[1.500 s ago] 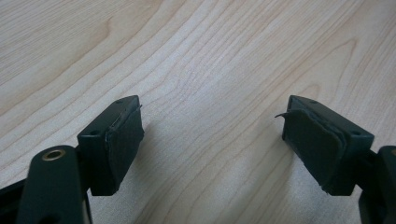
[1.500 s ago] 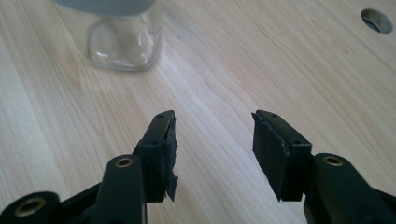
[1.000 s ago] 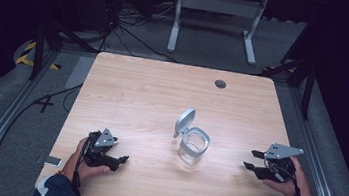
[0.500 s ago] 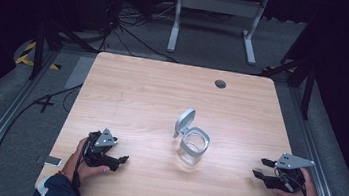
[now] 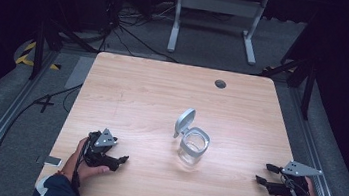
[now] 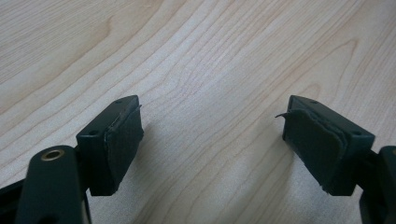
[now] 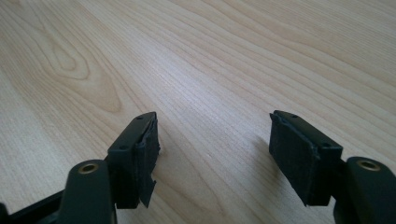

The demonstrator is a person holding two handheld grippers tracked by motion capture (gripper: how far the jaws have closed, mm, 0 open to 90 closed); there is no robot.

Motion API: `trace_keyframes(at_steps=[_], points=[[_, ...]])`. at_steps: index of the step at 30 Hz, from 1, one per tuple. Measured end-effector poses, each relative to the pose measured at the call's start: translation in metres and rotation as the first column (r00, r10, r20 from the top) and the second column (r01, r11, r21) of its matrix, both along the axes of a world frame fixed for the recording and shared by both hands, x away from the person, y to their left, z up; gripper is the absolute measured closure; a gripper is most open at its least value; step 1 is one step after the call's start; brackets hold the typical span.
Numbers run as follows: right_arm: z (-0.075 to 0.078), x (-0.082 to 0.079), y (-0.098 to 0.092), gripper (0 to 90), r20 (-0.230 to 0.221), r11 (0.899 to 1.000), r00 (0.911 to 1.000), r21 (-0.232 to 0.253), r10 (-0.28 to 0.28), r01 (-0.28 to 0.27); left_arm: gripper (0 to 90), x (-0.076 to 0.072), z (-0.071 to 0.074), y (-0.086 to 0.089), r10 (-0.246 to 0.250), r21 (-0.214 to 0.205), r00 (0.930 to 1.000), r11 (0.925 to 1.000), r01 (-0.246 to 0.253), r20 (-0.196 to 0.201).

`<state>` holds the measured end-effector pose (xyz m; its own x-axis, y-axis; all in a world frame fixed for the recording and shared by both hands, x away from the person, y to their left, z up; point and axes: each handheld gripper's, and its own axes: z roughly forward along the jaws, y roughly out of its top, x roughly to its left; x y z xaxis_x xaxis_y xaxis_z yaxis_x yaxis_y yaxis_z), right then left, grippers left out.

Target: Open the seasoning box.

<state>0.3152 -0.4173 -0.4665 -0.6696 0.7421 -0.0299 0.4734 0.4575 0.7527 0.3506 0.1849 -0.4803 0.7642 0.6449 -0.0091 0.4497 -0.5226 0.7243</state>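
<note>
A clear glass jar [image 5: 193, 147] stood a little right of centre on the wooden table [image 5: 152, 95], its grey hinged lid [image 5: 184, 122] tipped up and open on the far-left side. The left gripper [image 5: 122, 160] lay at the near-left edge and the right gripper [image 5: 262, 173] at the near-right corner, both well apart from the jar. Each had its jaws spread wide with nothing between them but bare wood.
</note>
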Motion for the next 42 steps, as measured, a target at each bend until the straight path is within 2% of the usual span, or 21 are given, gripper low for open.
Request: trace_keyframes(at_steps=[17,19,20,27,35,37,42], points=[[0.0,0.0005,0.0004,32.2,-0.001,1.0,1.0,0.0,0.001,-0.001,17.8,0.0016,-0.0001,-0.0017,-0.003,0.003,1.0,1.0,0.003,-0.005],[0.0,0.0011,0.0005,32.0,0.0,1.0,1.0,-0.001,0.003,-0.003,17.2,0.003,0.0004,-0.0013,-0.015,0.017,0.9999,0.9998,0.015,0.005],[-0.0001,0.0013,0.0006,32.0,0.001,1.0,1.0,-0.001,0.003,-0.003,16.9,0.0025,-0.0002,-0.0026,-0.005,0.0,0.9999,1.0,0.005,-0.011],[-0.0001,0.0016,0.0007,32.0,0.001,1.0,1.0,0.0,0.002,-0.002,16.3,0.0031,0.0006,-0.0023,-0.012,0.012,0.9998,0.9999,0.012,-0.014],[-0.0002,0.0016,0.0007,32.0,0.002,1.0,1.0,-0.001,0.003,-0.003,16.2,0.0033,0.0001,-0.0025,-0.011,0.008,0.9999,0.9999,0.011,-0.007],[-0.0001,0.0017,0.0007,32.0,0.001,1.0,1.0,0.0,0.004,-0.004,16.1,0.0033,0.0009,-0.0022,-0.015,0.014,0.9997,0.9998,0.016,-0.017],[0.0,0.0019,0.0006,32.0,-0.001,1.0,1.0,0.0,0.006,-0.006,15.6,0.0042,-0.0001,-0.0031,-0.013,0.004,0.9998,0.9999,0.013,-0.012]])
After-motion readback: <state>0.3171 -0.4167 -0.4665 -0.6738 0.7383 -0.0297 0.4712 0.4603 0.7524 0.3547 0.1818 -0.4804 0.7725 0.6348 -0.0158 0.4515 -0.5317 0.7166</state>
